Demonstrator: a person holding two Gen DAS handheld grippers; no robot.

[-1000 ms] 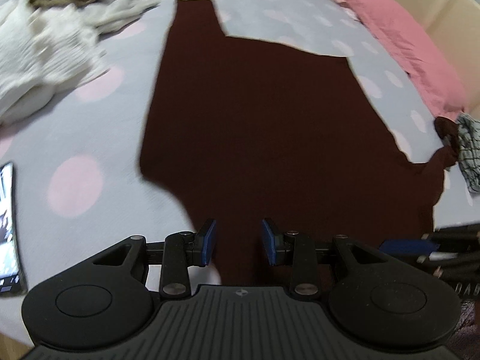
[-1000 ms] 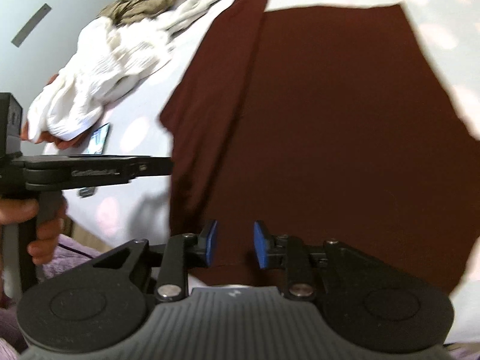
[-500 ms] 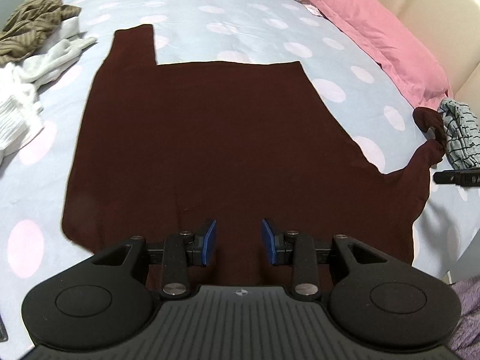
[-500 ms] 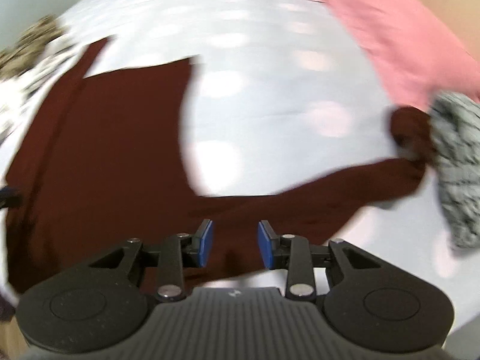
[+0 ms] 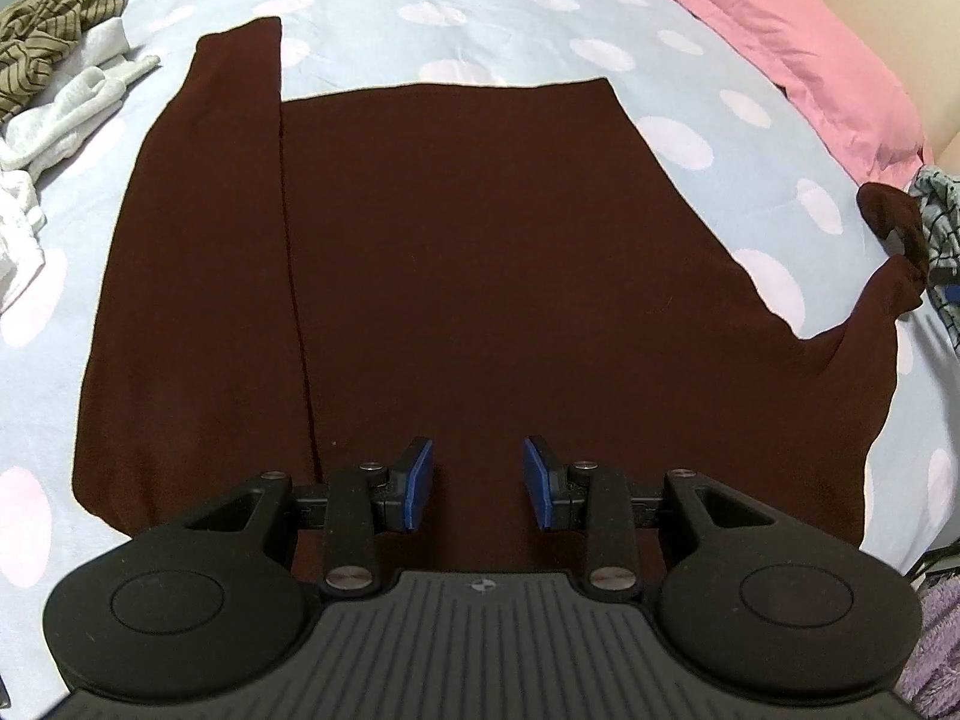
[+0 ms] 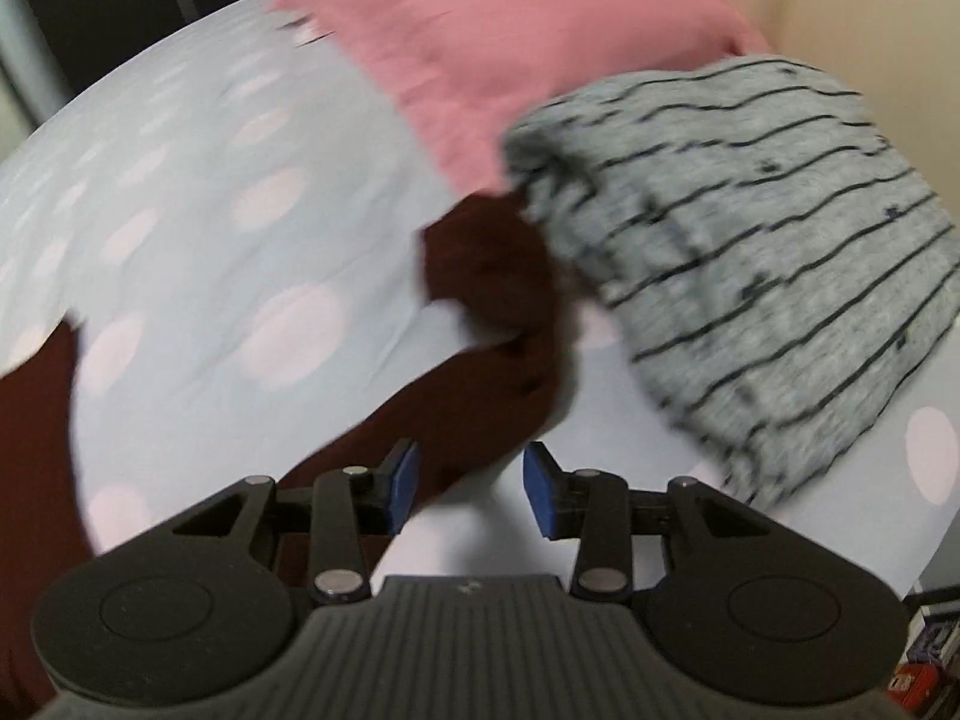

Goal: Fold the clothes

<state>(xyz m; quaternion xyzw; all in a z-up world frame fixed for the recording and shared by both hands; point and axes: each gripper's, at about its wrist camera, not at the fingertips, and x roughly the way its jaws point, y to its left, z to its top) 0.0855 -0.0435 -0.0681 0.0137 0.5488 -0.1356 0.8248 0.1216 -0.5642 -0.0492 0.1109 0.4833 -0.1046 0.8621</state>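
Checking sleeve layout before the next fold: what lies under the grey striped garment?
The grey striped garment lies on the dotted bedsheet, overlapping the pink pillow. The maroon sleeve's bunched cuff sits against its edge; whether the cuff continues underneath is hidden.

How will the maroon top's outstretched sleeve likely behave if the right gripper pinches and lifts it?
Probably floppy: the sleeve lies limp, its cuff bunched against the grey striped garment. Likely light, since the maroon top lies thin and flat. The right gripper, jaws opening, holds nothing yet.
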